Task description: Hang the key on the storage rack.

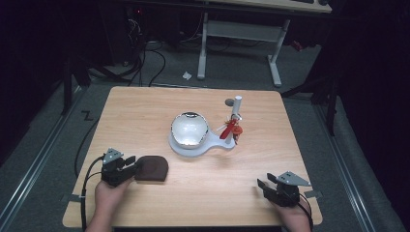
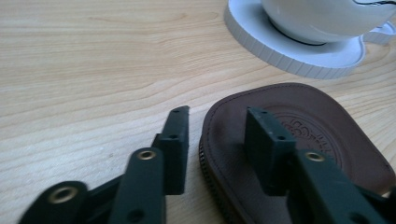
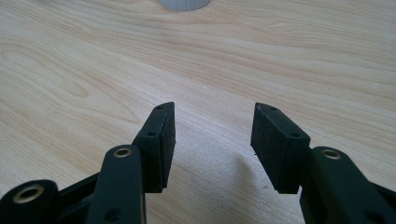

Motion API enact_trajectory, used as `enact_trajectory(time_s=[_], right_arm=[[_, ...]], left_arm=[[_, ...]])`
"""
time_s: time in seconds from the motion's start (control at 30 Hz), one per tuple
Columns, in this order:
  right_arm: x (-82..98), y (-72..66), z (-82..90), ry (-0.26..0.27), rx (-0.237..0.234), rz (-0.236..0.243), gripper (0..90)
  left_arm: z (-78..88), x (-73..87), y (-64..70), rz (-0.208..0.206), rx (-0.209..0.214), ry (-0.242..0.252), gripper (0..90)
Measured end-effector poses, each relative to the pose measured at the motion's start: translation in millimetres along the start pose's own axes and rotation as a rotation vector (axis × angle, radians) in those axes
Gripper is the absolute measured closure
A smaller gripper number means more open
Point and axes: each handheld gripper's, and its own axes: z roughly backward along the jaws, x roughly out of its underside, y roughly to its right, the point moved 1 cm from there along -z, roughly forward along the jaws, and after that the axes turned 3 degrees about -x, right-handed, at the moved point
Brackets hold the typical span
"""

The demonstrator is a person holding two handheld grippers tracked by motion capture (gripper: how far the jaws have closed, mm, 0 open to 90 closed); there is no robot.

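A flat brown leather pouch (image 1: pixel 154 168) lies on the wooden table (image 1: pixel 145 111) at the front left. My left gripper (image 1: pixel 131 162) is at the pouch's left end. In the left gripper view the pouch (image 2: pixel 303 107) has a stitched rim and a round stamp. There my left gripper (image 2: pixel 219 112) straddles that rim, one jaw on the table beside it and the other over the leather, with a gap still showing. At the front right my right gripper (image 1: pixel 263 183) rests low over bare wood. Its jaws (image 3: pixel 215 106) stand open with nothing between them.
A shiny bowl (image 1: pixel 189 129) sits on a white base (image 1: pixel 212 146) at the table's middle, beyond the pouch. A white post (image 1: pixel 236 107) with a red piece (image 1: pixel 230 129) stands at its right. The bowl (image 2: pixel 322 16) and base (image 2: pixel 299 60) are close ahead of my left gripper.
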Motion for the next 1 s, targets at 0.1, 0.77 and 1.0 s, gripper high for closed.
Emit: enact_trajectory(time_s=[0.1, 0.77, 1.0], right_arm=[[0.0, -0.6, -0.5, -0.004, 0.004, -0.007, 50.3], [-0.2, -2.4, -1.3, -0.015, 0.009, 0.002, 50.4], [0.1, -0.9, -1.2, -0.016, 0.01, -0.002, 50.5]], left_arm=[[-1.2, 0.2, -1.2, 0.009, 0.023, 0.002, 68.5], [4.0, 7.4, -1.4, 0.056, 0.069, -0.009, 67.9], [2.3, 11.4, -5.4, 0.122, 0.115, -0.013, 75.1]])
